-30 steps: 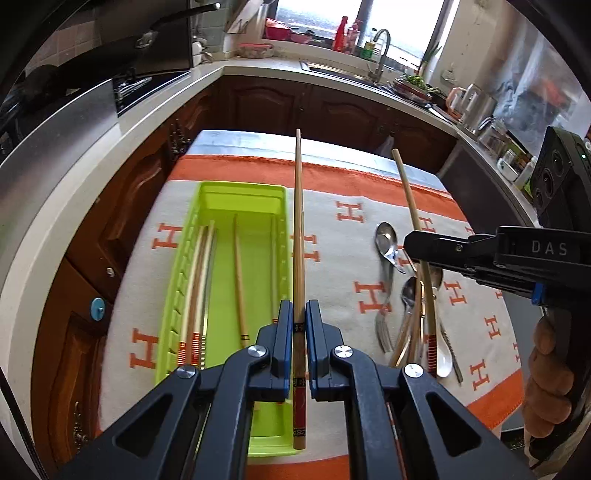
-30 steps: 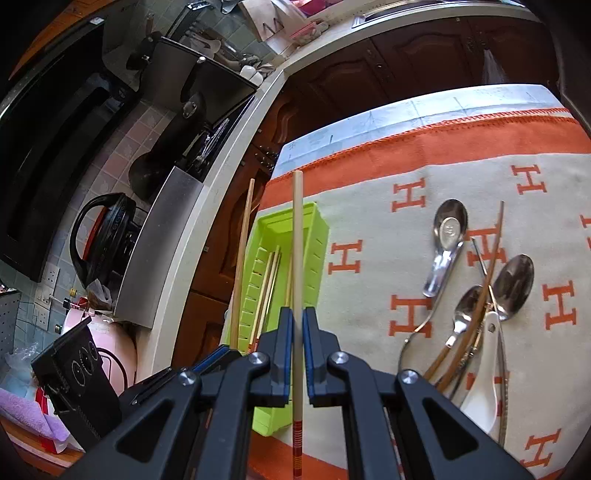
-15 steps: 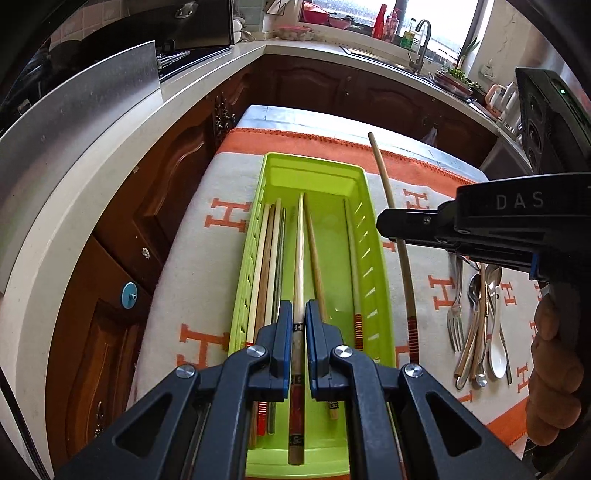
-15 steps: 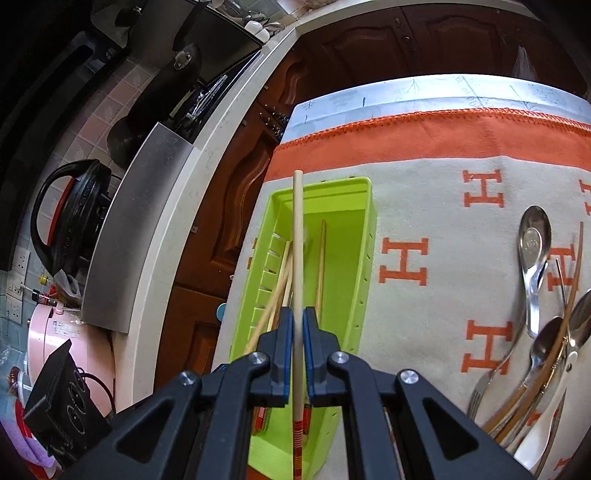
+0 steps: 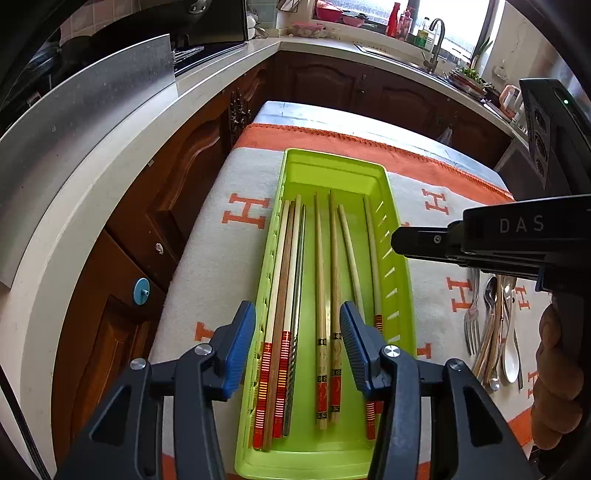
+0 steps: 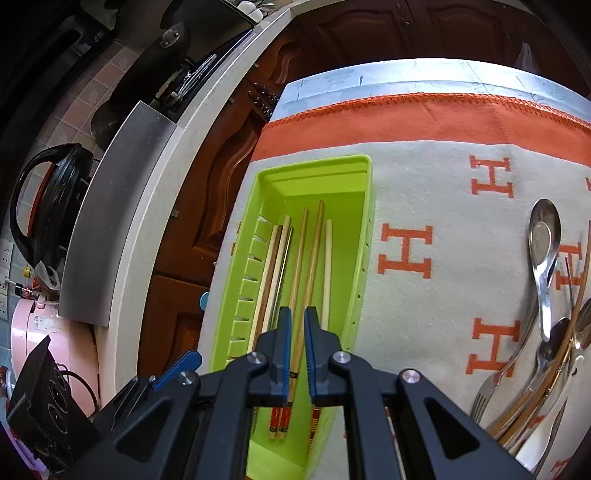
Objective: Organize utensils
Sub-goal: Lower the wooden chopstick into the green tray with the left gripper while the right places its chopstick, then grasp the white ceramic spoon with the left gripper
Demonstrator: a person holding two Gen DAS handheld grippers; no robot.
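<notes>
A lime green tray [image 5: 397, 236] lies on the table and holds several wooden chopsticks [image 5: 320, 295]. My left gripper [image 5: 297, 345] is open and empty above the tray's near end. My right gripper [image 6: 297, 354] hovers over the same tray [image 6: 364, 236]; its jaws stand a narrow gap apart with nothing between them, and the chopsticks [image 6: 314, 254] lie below. The right gripper's body also shows in the left wrist view [image 5: 480, 242]. A pile of spoons, a fork and chopsticks [image 6: 546, 332] lies on the cloth to the right, also in the left wrist view [image 5: 493, 325].
The table wears a white cloth with orange H marks and an orange border [image 6: 424, 122]. Brown cabinets and a white counter edge [image 5: 122, 173] run along the left. A sink and bottles [image 5: 417, 33] stand at the back.
Both grippers have let go of their chopsticks, which now lie in the green tray. The left jaws have opened wide; the right jaws have parted slightly.
</notes>
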